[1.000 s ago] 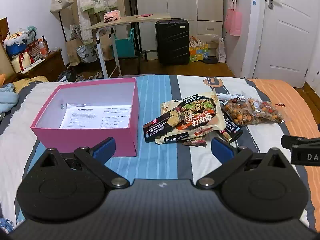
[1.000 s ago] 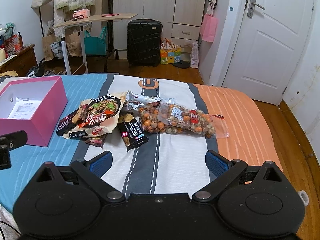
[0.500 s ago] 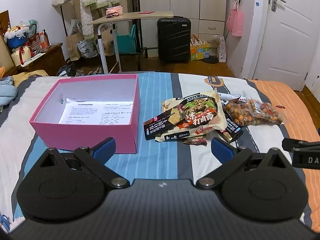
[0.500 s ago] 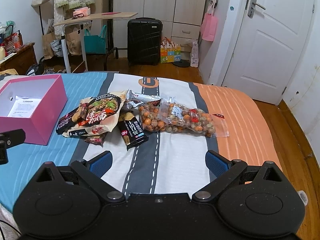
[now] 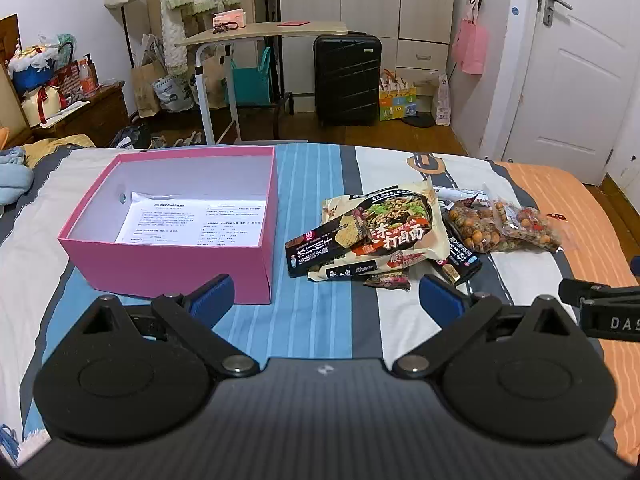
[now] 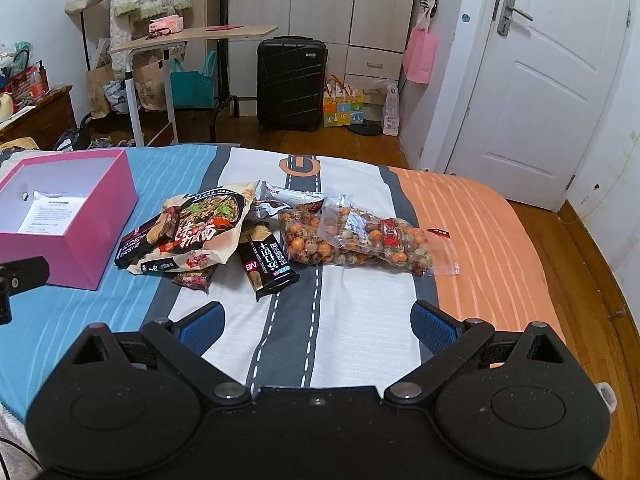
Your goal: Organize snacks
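Both grippers, left (image 5: 325, 296) and right (image 6: 316, 326), hang spread wide and empty at frame bottom, snacks (image 6: 224, 232) piled mid-frame beside the open pink box (image 5: 176, 258) at left, probably their destination.

Ahead of the claw, the noodle packet (image 6: 200, 228) covers most of a small dark red wrapper (image 6: 193, 280); the pink box (image 6: 72, 220) leaves frame left, and its sheet's (image 5: 192, 222) print is perhaps too small.
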Available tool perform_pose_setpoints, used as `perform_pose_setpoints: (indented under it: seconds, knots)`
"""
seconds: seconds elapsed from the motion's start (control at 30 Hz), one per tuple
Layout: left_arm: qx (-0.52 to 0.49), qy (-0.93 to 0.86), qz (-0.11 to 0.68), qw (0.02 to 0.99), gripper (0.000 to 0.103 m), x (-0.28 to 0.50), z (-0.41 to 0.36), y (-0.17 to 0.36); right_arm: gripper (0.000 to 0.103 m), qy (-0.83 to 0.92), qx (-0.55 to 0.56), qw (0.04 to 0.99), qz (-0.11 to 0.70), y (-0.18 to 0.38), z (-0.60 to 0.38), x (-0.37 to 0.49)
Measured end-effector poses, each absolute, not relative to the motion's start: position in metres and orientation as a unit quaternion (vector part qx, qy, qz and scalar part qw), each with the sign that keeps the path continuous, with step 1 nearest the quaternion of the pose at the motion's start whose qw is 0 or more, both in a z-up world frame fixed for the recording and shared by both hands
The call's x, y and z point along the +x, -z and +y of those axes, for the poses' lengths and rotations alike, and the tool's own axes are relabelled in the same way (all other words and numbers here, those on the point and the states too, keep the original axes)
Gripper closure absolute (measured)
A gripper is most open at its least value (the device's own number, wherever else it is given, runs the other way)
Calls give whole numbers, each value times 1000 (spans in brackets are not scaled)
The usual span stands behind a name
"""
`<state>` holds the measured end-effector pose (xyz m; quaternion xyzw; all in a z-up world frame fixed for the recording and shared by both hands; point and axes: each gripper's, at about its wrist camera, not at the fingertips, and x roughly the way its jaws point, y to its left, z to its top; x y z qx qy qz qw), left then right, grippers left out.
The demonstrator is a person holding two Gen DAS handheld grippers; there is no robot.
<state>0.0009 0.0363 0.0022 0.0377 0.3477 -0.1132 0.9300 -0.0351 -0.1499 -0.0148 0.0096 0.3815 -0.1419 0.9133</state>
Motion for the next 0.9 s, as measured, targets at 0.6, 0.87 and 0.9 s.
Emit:
perform_pose_setpoints:
  seconds: [0.6,0.87,0.9]
  knots:
    - [48,113,349,929,3,-1,32,4,2,113,6,924,365,13,-163,-37]
    - [87,112,342,929,4,14,0,-16,2,22,-51,969,240,1,-196,-44]
    - [97,115,336,930,4,17,-9,-21,2,18,-66,969,239,0,-201,-41]
